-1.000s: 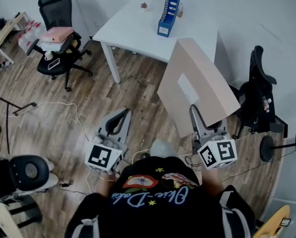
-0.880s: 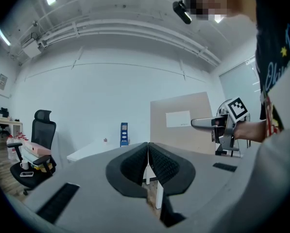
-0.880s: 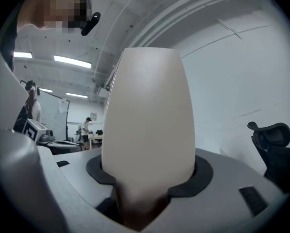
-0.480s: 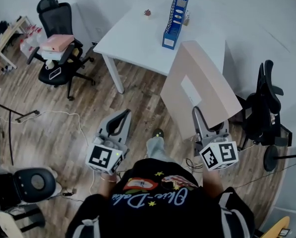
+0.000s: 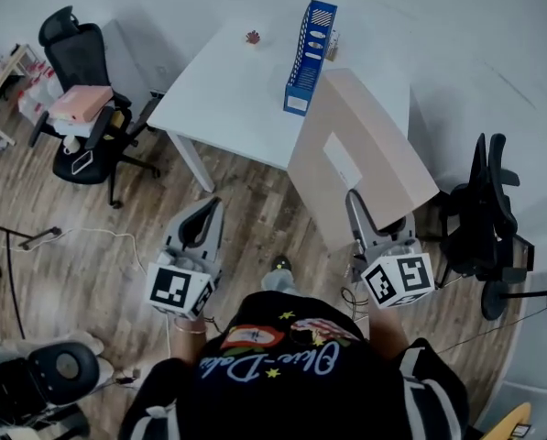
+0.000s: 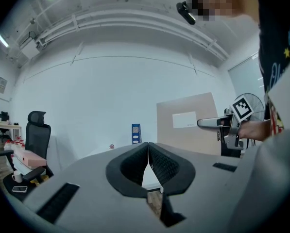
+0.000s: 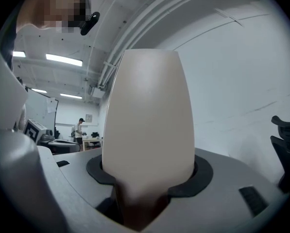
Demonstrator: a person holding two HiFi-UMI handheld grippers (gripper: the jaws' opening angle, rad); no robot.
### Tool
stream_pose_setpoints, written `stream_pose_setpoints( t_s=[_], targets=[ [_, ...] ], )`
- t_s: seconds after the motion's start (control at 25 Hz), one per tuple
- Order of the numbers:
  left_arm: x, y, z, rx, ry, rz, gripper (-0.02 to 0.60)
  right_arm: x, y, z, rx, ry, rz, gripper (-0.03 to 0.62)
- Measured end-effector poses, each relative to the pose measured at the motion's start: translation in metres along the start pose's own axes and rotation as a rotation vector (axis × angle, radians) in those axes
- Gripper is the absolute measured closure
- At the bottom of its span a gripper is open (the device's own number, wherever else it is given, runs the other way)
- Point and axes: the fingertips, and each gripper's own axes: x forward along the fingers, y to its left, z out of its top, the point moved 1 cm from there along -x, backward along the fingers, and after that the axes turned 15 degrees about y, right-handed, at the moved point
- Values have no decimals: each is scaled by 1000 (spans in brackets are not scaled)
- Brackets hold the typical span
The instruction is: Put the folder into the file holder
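**Beige folder in the right gripper, short of the table**

Change since the earlier frames: in the head view the white table (image 5: 220, 85) and the blue file holder (image 5: 307, 55) now sit further left. The chair at the left has also slid towards the picture's edge. The grip on the folder is unchanged.

1. Folder (image 5: 365, 149). Large, flat, beige, with a pale label on its broad face. It stands on edge in the air above the wooden floor (image 5: 117, 236), by the table's near right corner. It is not in the file holder; the left gripper view shows the two apart.
2. Right gripper (image 5: 354, 202). Its jaws stand wide and are clamped on the folder's lower edge. In the right gripper view the folder (image 7: 147, 115) fills the gap between the pads and rises straight up.
3. Left gripper (image 5: 209, 211). It is held low over the floor, to the left of the person. Its jaws (image 6: 147, 152) meet at the tips with nothing between them.
4. File holder. Blue, upright and slotted, it stands on the table's far right part.
5. Small red item (image 5: 253, 37). It lies on the table's far edge; its kind cannot be told.
6. Black office chair (image 5: 71, 58). It stands left of the table and carries a pink stack (image 5: 75, 103) on its seat.
7. Second black chair (image 5: 484, 211). It stands right of the folder.
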Motion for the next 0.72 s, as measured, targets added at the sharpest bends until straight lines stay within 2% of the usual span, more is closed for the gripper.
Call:
stream_pose_setpoints(
  t_s=[0.48, 0.72],
  targets=[
    [92, 37, 25, -8, 20, -8, 577, 78, -60, 29, 39, -26, -2, 336],
    [125, 47, 37, 17, 7, -17, 577, 98, -77, 39, 52, -47, 0, 336]
  ],
)
